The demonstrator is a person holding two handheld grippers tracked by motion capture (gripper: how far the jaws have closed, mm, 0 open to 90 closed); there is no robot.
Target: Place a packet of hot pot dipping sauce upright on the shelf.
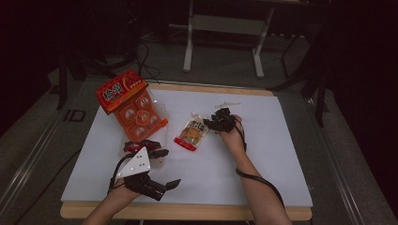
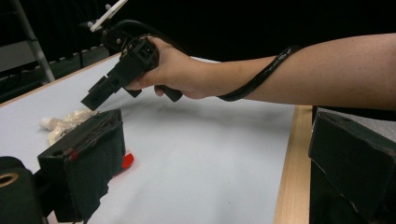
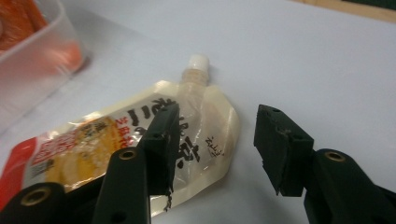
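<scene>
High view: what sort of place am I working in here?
Probably a lab or studio recording bench, not a home. A white board covers a wooden table, dark surrounds hide the room, a metal stand sits behind, and only a pouch and tray are set out.

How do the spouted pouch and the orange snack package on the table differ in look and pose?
The spouted pouch is small, pale and soft, lying flat with a white cap; the orange snack package is larger, bright orange, in a clear rigid tray. The pouch lies by the right gripper, the package farther left. Both carry printed labels.
</scene>
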